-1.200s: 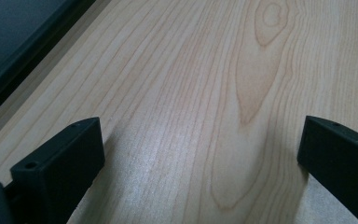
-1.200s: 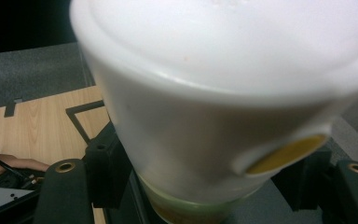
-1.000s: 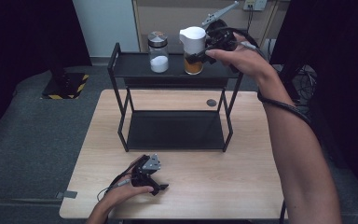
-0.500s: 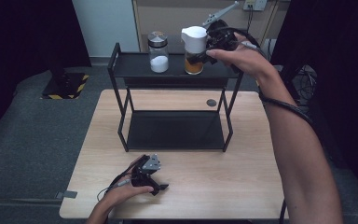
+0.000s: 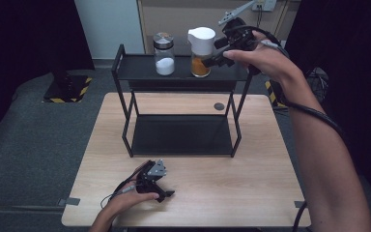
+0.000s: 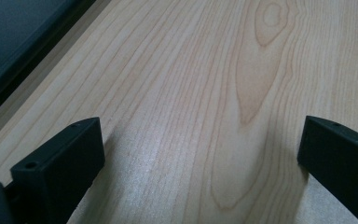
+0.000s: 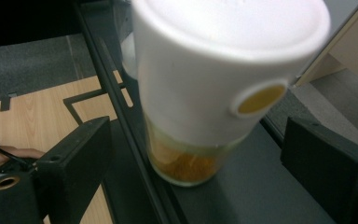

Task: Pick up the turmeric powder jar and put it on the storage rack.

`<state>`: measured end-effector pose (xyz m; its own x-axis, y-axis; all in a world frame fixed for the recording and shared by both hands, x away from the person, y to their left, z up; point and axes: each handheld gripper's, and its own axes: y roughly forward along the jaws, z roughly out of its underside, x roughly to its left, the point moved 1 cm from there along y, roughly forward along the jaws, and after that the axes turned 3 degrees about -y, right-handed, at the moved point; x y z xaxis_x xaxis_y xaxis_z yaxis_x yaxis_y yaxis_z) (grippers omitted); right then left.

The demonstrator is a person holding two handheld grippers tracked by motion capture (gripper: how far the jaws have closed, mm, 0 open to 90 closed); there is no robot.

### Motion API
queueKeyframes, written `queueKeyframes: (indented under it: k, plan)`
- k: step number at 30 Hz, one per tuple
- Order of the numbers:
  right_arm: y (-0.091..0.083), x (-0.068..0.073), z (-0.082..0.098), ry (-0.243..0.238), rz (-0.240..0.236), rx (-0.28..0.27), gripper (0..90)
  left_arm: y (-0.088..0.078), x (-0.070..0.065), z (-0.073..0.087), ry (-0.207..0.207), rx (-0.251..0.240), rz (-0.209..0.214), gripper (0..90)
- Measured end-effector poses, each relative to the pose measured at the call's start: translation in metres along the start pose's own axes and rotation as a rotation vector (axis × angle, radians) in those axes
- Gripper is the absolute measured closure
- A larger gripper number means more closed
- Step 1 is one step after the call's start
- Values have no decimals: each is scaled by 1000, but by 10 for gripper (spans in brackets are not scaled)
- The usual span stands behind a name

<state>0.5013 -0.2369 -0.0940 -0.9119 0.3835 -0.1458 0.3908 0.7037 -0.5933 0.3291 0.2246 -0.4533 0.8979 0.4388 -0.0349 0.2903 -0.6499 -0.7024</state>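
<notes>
R gripper (image 5: 211, 60) sits at 1 o'clock of the scene, level w/ the top shelf of the black metal two-tier rack (image 5: 125, 70); its jaws have just been opening & now stand apart either side of the glass jar w/ tall white plastic cap & amber contents (image 5: 201, 58), pads off it. Jar stands upright on the matte shelf top, just at 3 o'clock of a clear glass shaker w/ silver lid & white powder (image 5: 164, 53). L gripper (image 5: 166, 193) rests at 7 o'clock on the pale woodgrain table (image 5: 251, 193), jaws spread wide, nothing betw them
</notes>
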Motion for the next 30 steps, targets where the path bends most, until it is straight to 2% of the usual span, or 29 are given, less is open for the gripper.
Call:
queueKeyframes:
  k: [13,19,23,24,30]
  plan:
    - [-27,29,11,-9,20,-2,91,0,0,0,0,2,3,0]
    - [-33,53,20,-41,26,-8,93,0,0,0,-4,-3,2,0]
    - [-31,70,26,-52,33,-7,92,0,0,0,-5,-3,2,0]
    - [-28,79,30,-64,28,-5,91,0,0,0,-5,-4,2,0]
    - [-9,94,46,-65,21,24,87,0,0,0,-4,-3,2,0]
